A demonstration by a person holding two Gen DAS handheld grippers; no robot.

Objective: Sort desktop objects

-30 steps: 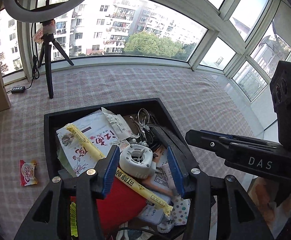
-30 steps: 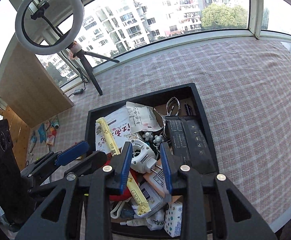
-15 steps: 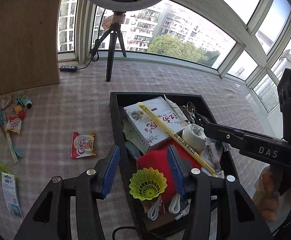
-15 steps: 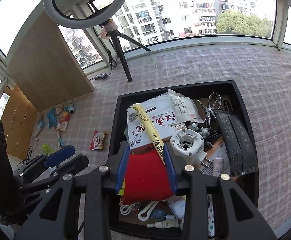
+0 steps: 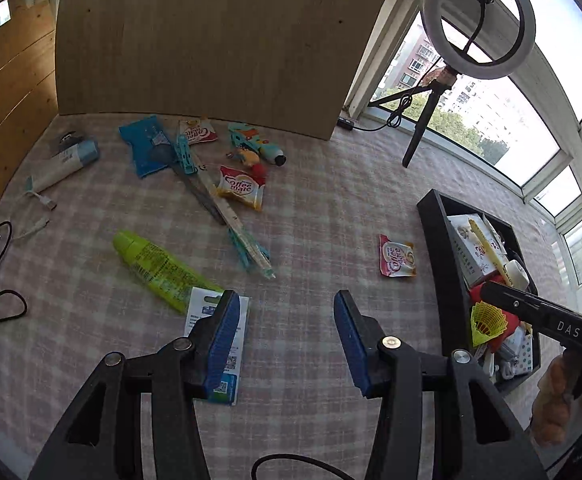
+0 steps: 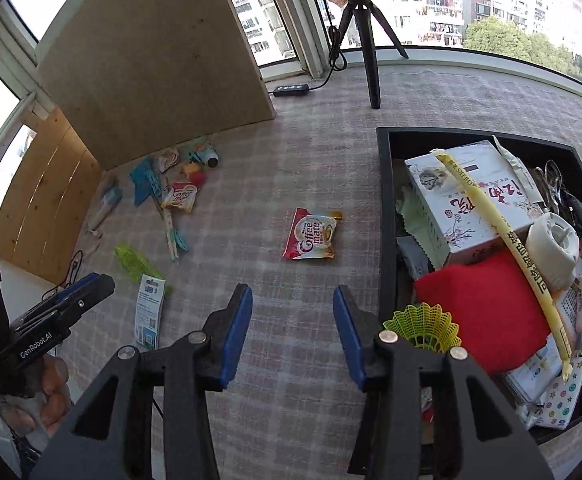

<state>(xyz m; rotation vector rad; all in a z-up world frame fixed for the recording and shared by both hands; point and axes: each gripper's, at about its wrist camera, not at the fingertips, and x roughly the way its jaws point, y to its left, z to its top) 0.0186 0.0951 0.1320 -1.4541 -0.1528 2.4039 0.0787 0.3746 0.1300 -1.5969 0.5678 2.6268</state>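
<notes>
With nothing between the pads, my left tool stands wide over bare desk and my right tool is opening, empty; both tilt down. Black tray is heaped full; Coffee-mate sachet, green tube and others still loose.

We see a checked pinkish cloth as work surface, curved bay windows with bright daylight and apartment blocks outside, a leaning wooden board, and a ring light on tripod.
</notes>
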